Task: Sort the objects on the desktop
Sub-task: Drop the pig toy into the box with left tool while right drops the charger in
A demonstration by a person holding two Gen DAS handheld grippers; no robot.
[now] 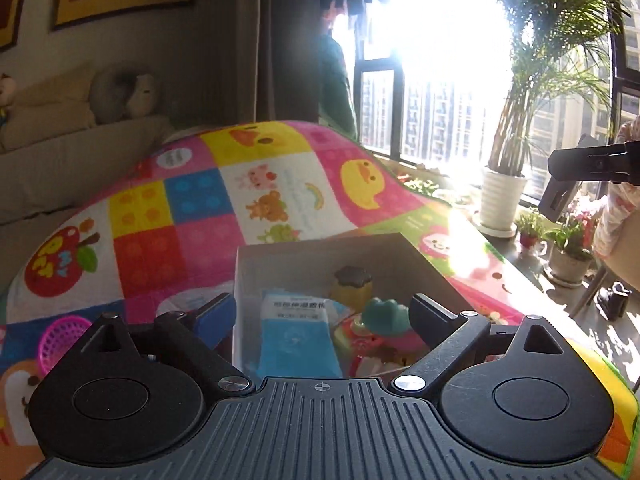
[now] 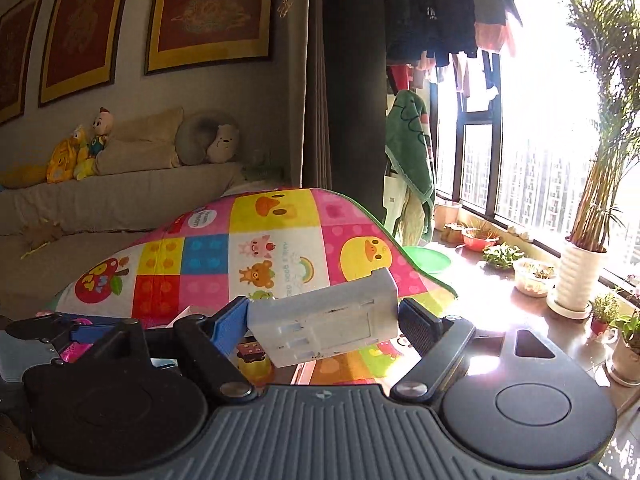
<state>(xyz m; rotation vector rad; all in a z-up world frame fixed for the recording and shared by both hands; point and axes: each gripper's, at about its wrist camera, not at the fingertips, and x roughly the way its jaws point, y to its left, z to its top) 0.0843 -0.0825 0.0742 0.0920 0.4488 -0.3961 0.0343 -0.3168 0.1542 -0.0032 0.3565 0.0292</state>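
On the sunlit table, a patchwork mat (image 1: 248, 200) lies.

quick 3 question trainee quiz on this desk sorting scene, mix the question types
1. True or false: the right hand-held gripper holds a pale grey rectangular plastic block.
2. Which lies in the open white cardboard box? A) blue-and-white packet B) green plate C) potted palm
3. Fill in: the left hand-held gripper is ____.

Key: 1 true; 2 A; 3 open
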